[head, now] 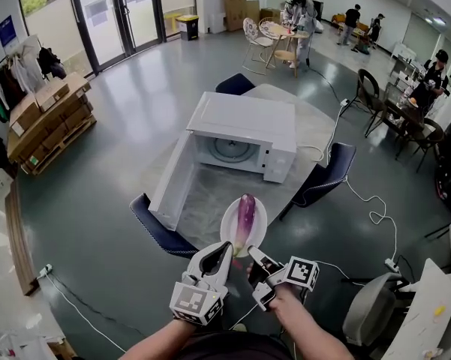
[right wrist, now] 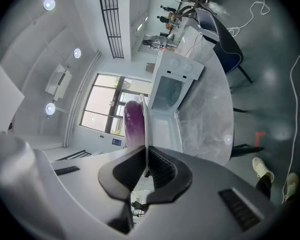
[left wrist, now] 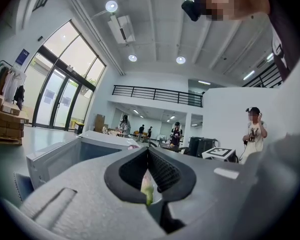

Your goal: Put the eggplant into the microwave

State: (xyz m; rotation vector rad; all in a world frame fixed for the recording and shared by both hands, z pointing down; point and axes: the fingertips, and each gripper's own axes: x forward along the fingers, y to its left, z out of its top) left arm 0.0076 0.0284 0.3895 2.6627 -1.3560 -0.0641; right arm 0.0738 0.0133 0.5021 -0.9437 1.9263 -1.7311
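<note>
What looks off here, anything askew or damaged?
Nothing spilled or broken. Mildly odd: the long purple eggplant lies on a round white plate that the right gripper pinches by its rim, while the left gripper is shut on something pale green, likely the stem.

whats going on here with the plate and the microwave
A person is working two hand-held grippers. The right gripper is shut on the rim of a white plate carrying the eggplant, and the left gripper is closed on a pale green bit, apparently the eggplant's stem. The microwave sits on the table ahead with its door swung open; the eggplant is not yet inside.
</note>
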